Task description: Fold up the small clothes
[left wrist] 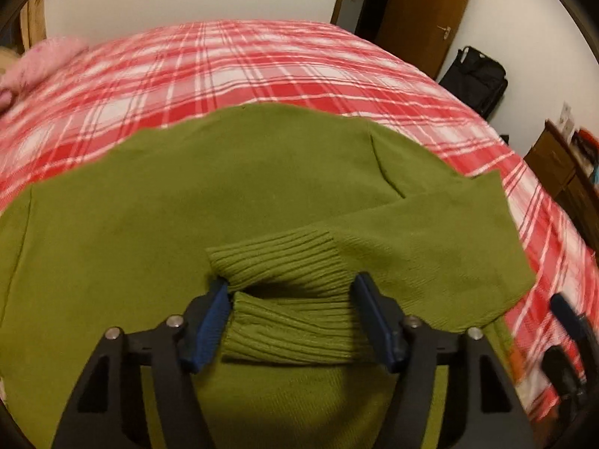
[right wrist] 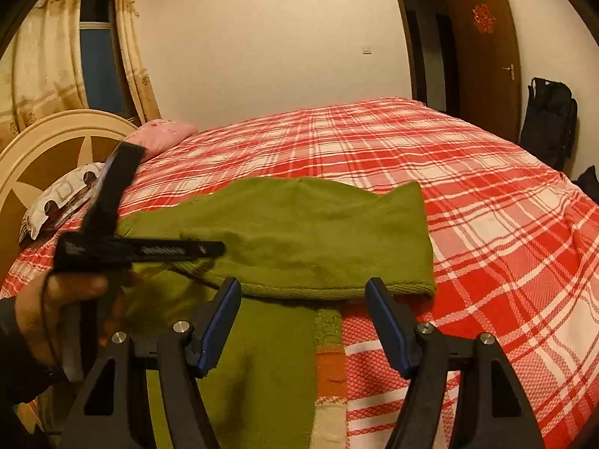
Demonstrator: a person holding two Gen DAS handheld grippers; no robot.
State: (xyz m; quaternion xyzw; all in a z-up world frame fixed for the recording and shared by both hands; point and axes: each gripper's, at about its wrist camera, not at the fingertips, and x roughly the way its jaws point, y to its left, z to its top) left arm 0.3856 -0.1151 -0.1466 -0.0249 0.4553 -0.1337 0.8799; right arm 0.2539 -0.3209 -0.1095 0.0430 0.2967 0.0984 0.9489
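**Ribbed cuffs meet at the middle of the green sweater**

Blue-padded fingers (left wrist: 209, 318) of the left gripper (left wrist: 292, 321) stand apart on either side of two ribbed cuffs (left wrist: 284, 299), which lie between them; whether the pads press the knit I cannot tell, since the cuffs fill the gap almost edge to edge. Both cuffs sit on the body of the green sweater (left wrist: 149, 205), and the sweater is spread flat on the plaid bedspread (left wrist: 262, 63) at its near edge. My guess is that the sleeves are laid inward this way to make a narrow block ready for the next fold.

On the sweater's other side, the right gripper (right wrist: 303, 321) hangs with its jaws open and nothing between them, just short of the folded sleeve (right wrist: 318, 239). A striped band (right wrist: 329, 366) of orange and cream runs beside the sweater's lower part; what it belongs to is unclear. The hand (right wrist: 56, 310) holding the left tool is blurred, and the sweater's hem is cut off below both views.
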